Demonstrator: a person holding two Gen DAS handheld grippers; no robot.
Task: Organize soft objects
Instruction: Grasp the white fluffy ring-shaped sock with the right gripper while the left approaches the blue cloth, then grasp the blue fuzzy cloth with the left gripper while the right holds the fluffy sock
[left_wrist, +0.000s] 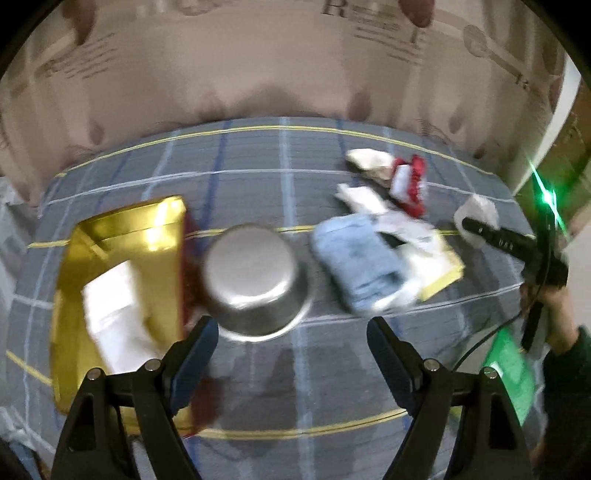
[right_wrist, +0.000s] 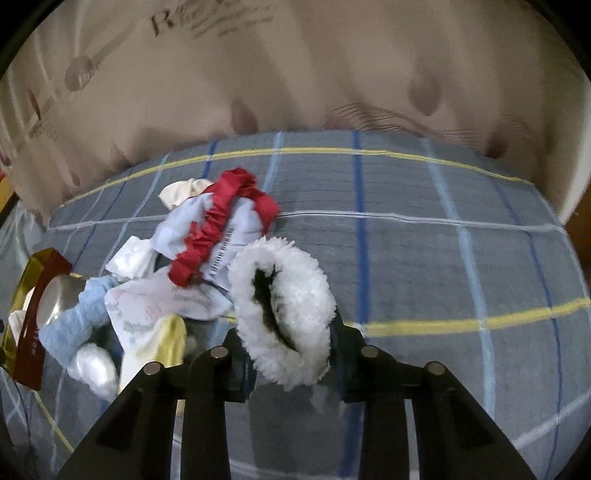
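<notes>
Fluffy white scrunchie (right_wrist: 282, 314) in R gripper (right_wrist: 286, 363)

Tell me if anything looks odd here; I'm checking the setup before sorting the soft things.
One thing: a metal bowl sits upside down on the checked bedcover, between the gold box and the heap of cloth items. It is hard, not soft, and lies rim down. Nothing looks spilled or damaged.
</notes>
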